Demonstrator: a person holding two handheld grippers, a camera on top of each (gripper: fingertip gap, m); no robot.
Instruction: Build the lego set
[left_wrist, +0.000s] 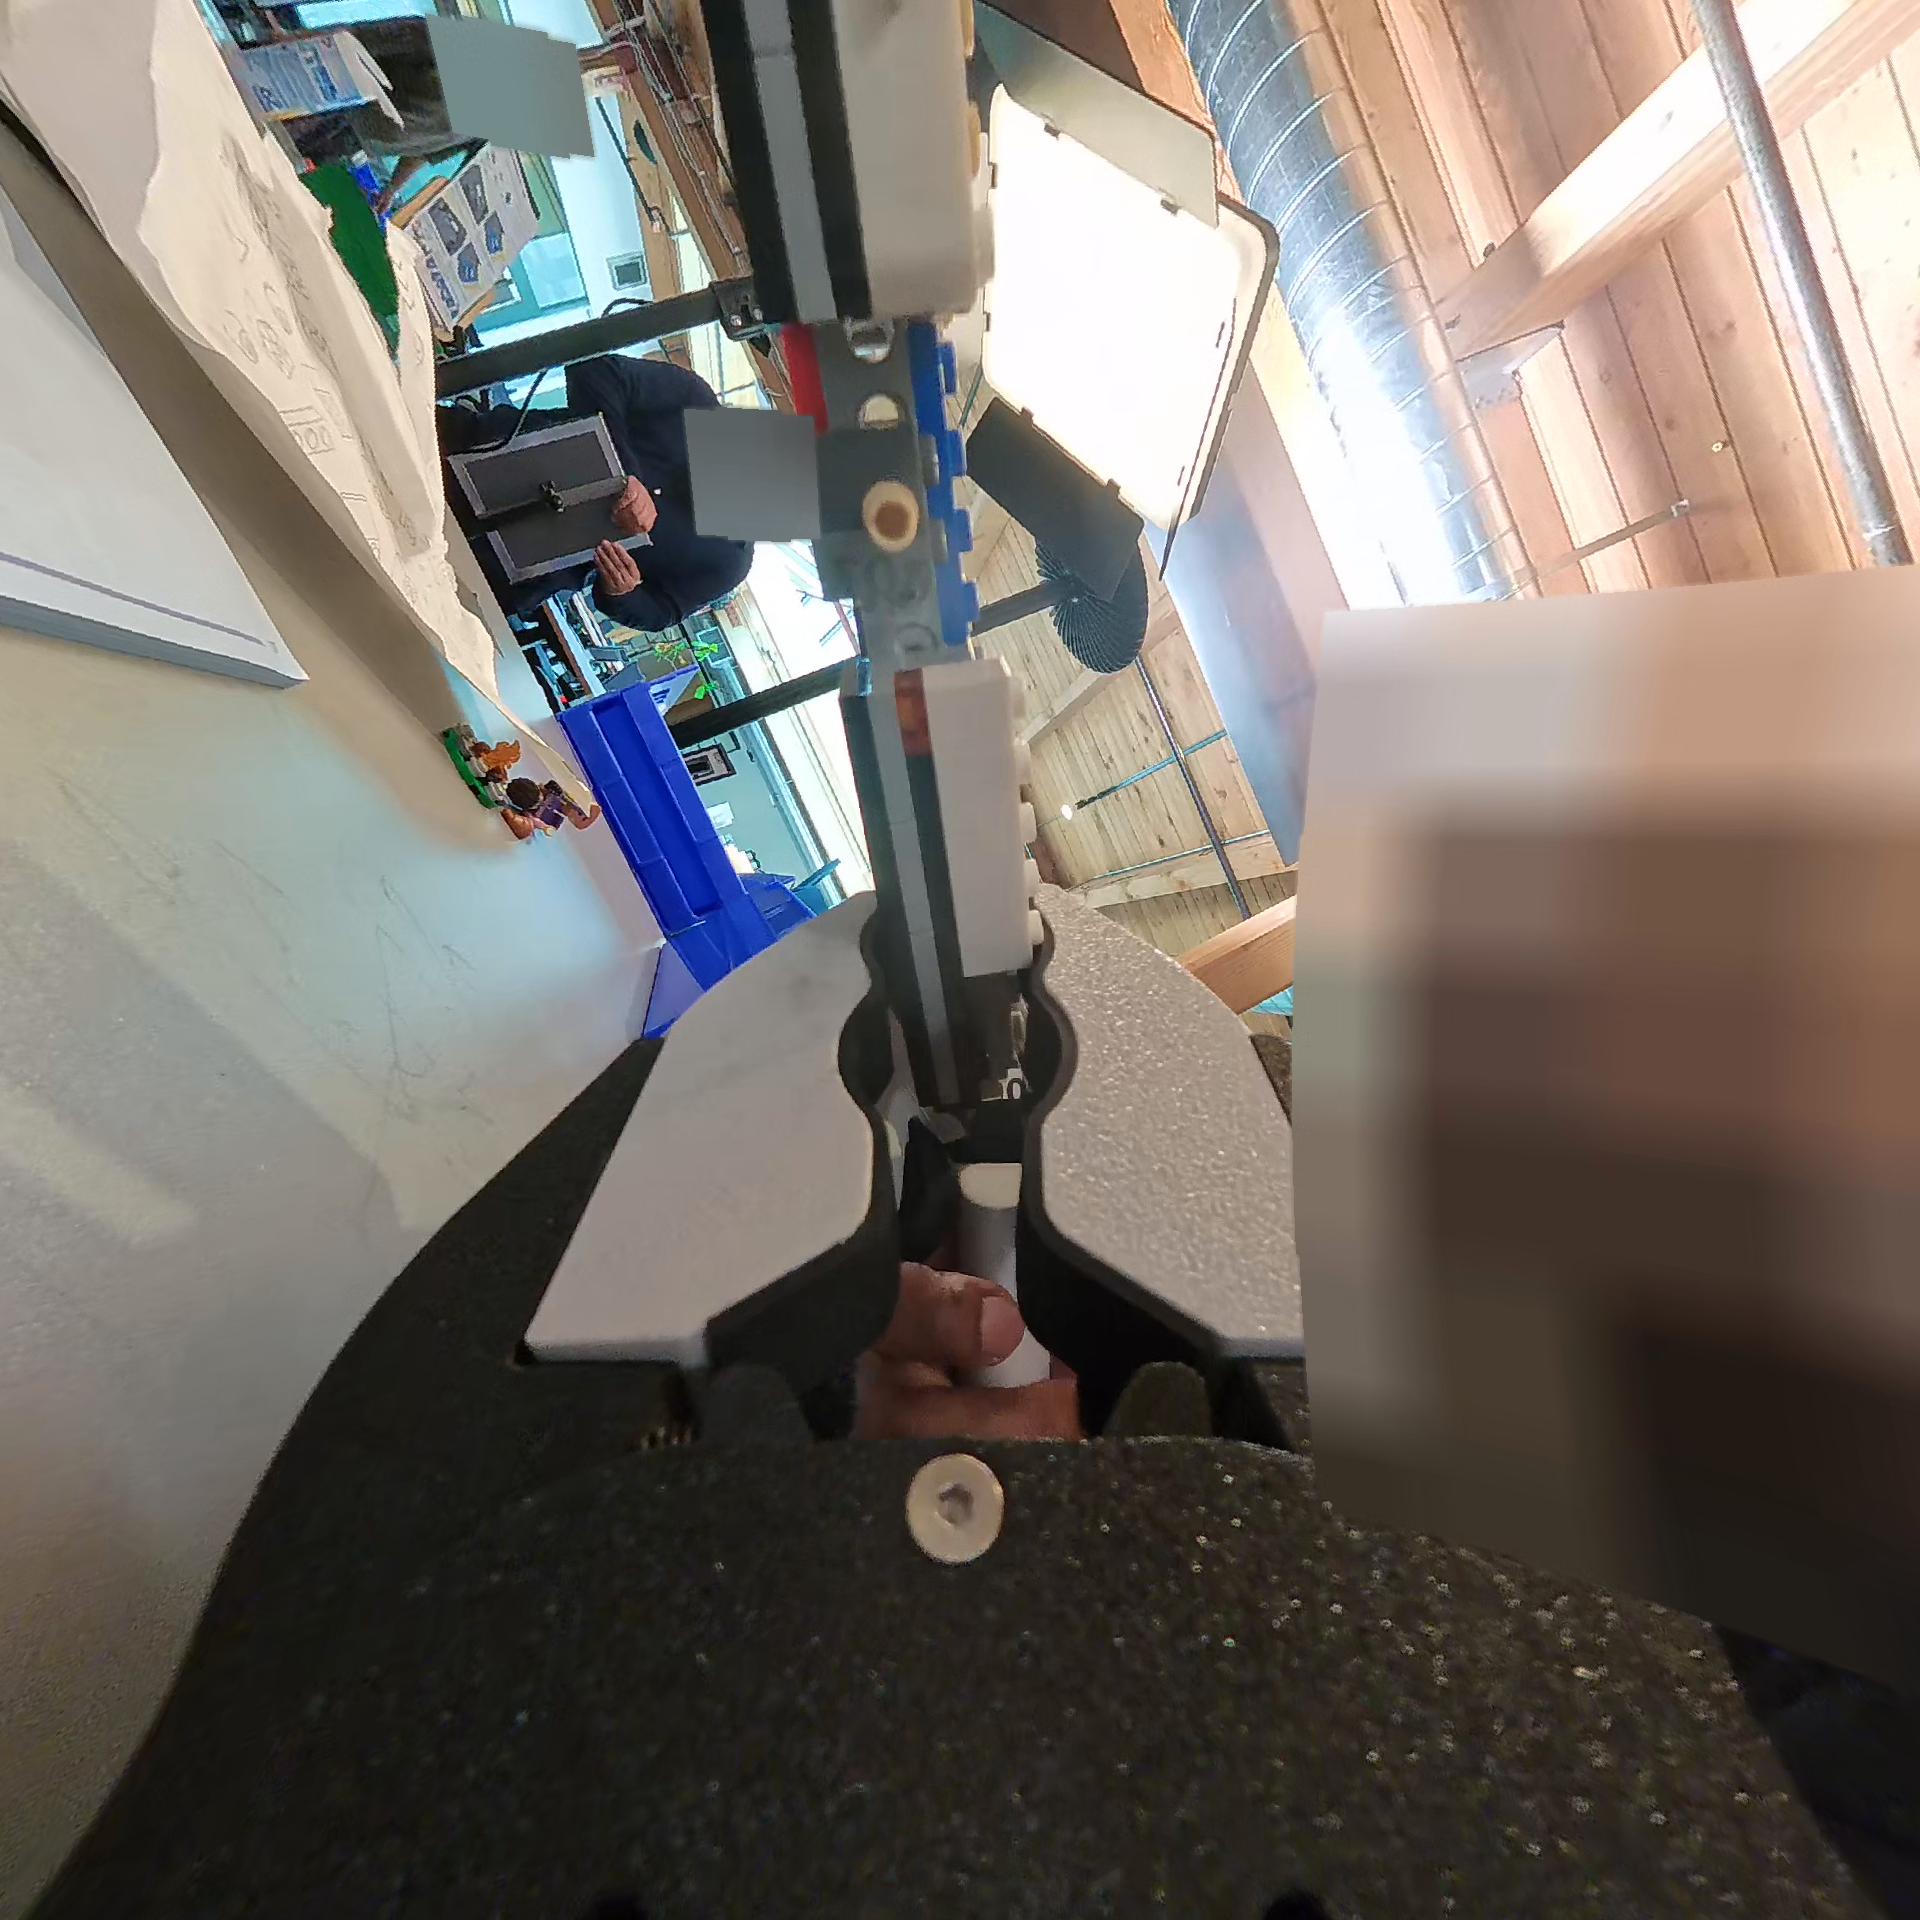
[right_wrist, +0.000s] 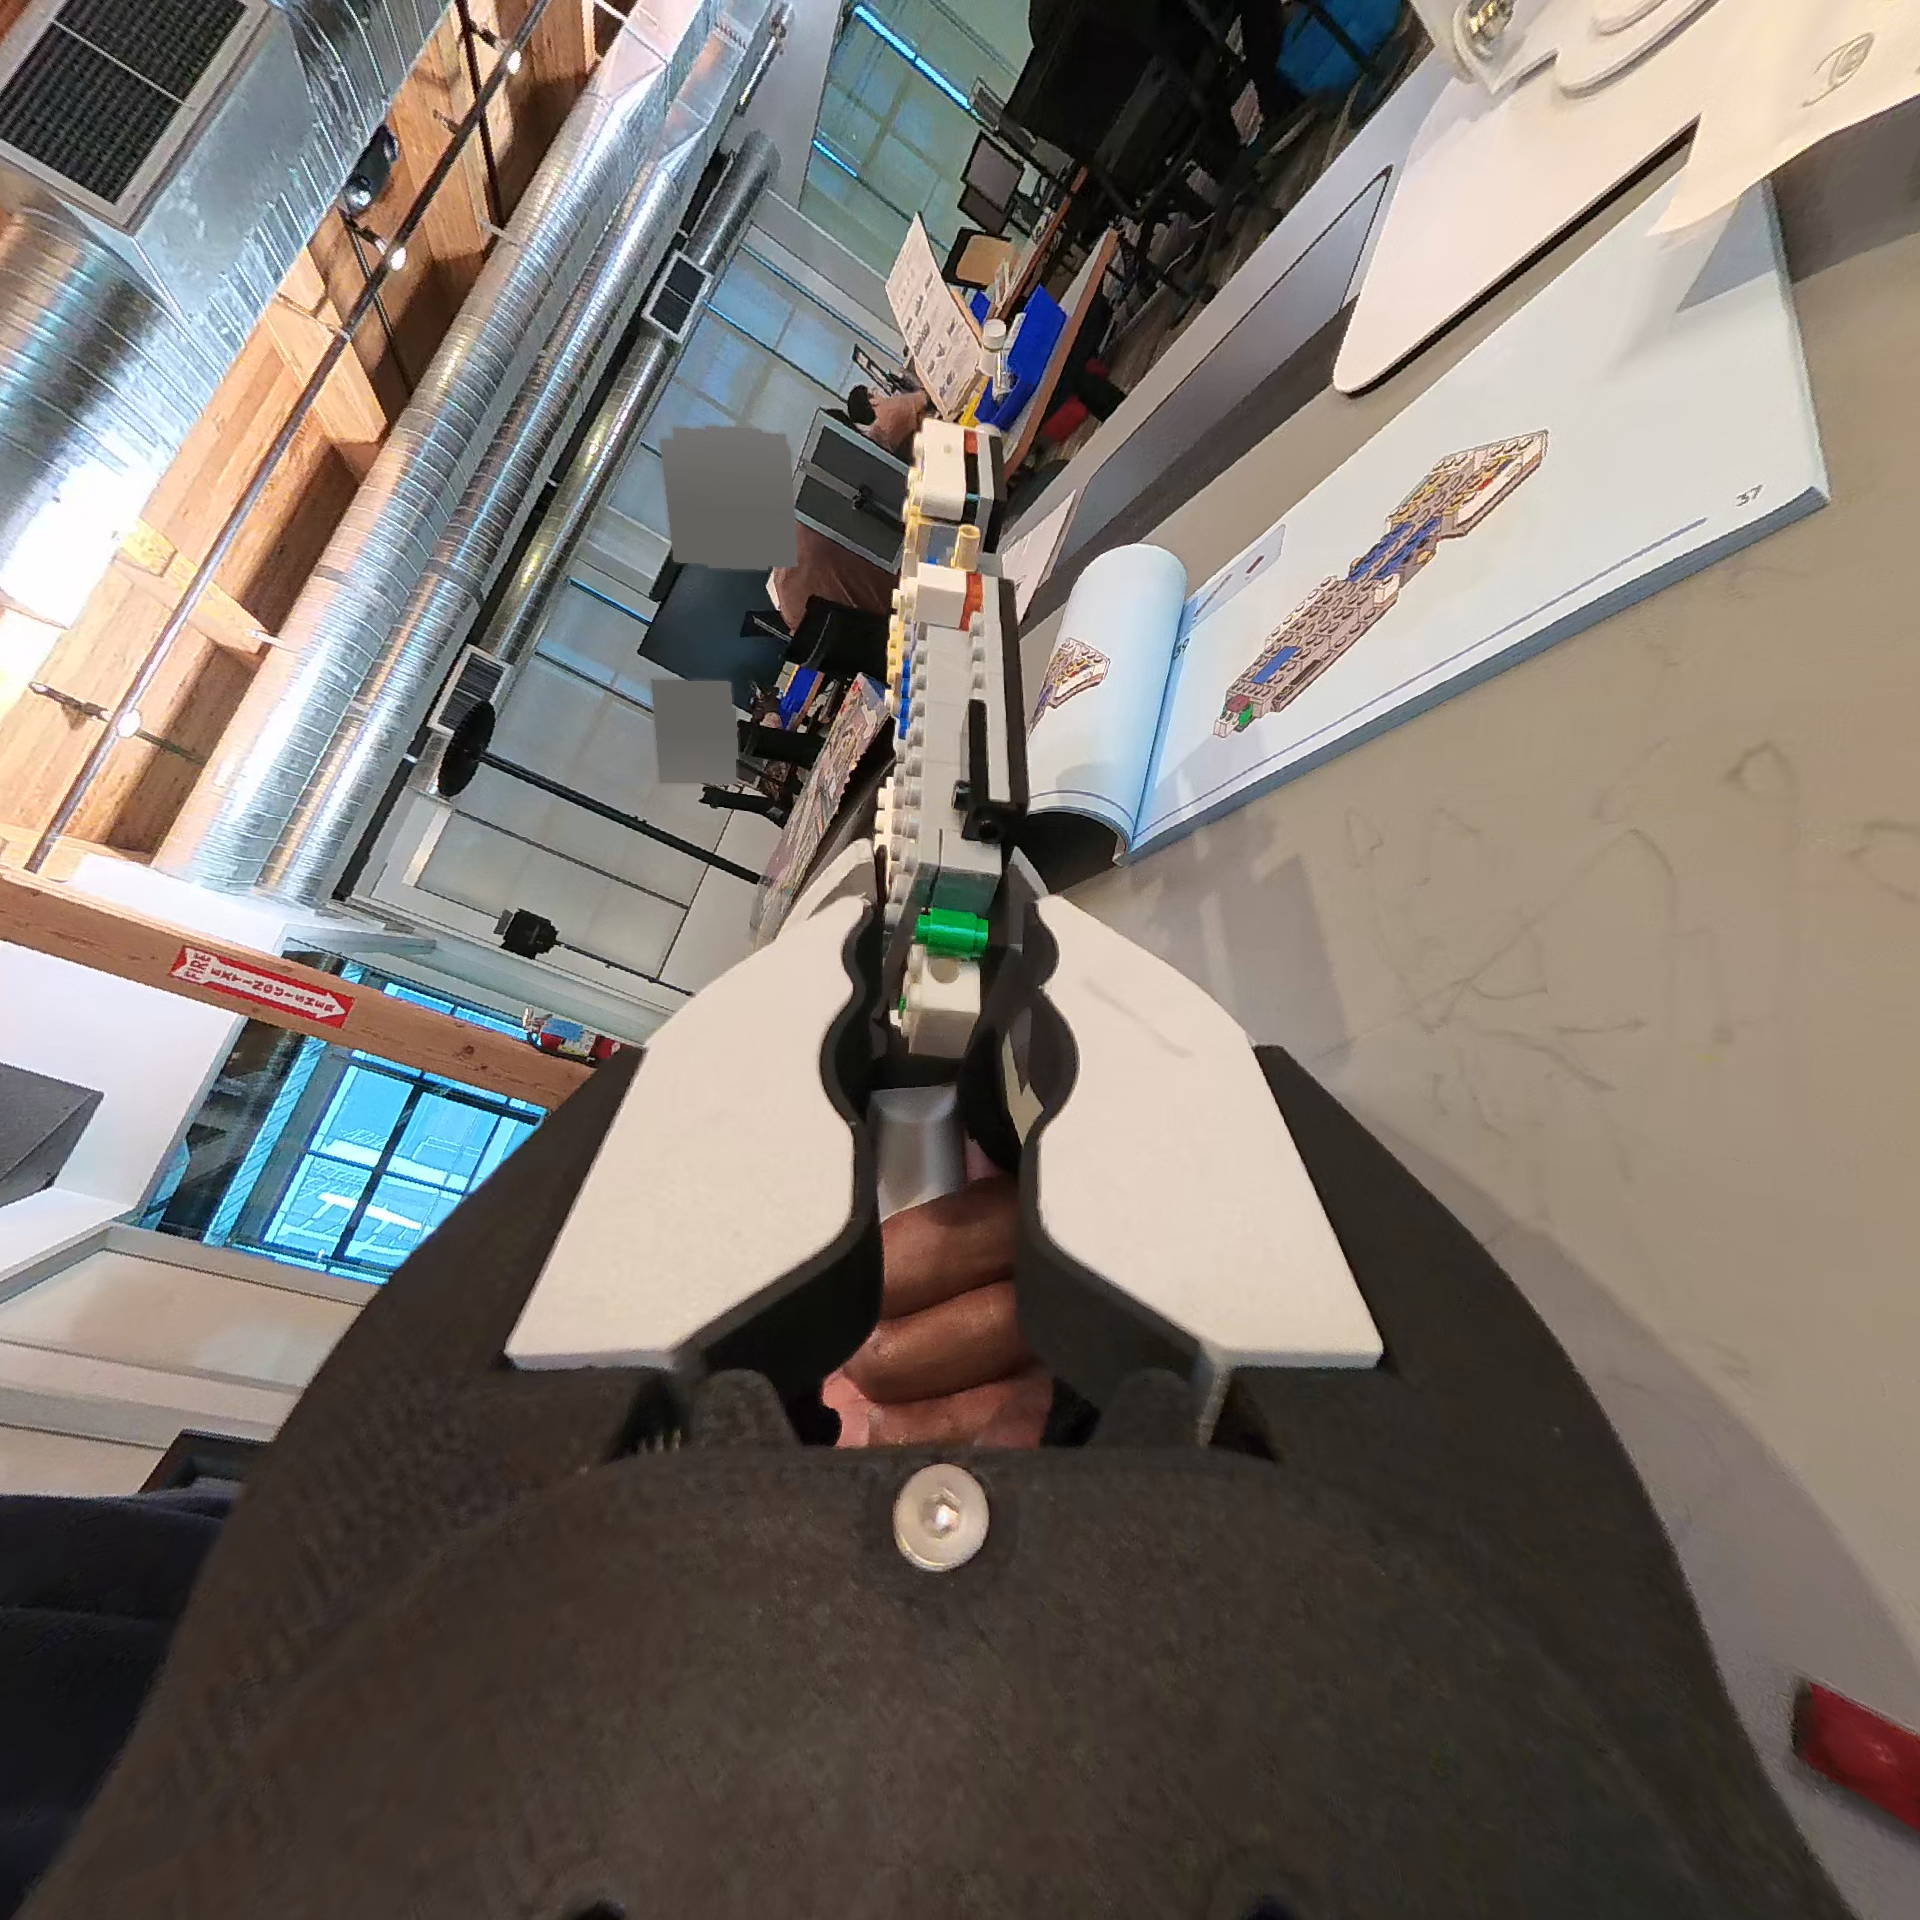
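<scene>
Pointing straight ahead, the brick model (right_wrist: 951, 727) spans both grippers' clamped fingers (left_wrist: 1143, 1039).

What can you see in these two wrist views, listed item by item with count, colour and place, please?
Brick model: one, mostly white and grey, long, held at both ends.
Instruction booklet: one, pale blue, open on the table.
Toy figures: a small cluster, mixed colours, on the table.
Storage bin: one, blue, behind the figures.
Light panel: one, white, beyond the model.
Left gripper: clamped on the model.
Right gripper: clamped on the model.
</scene>
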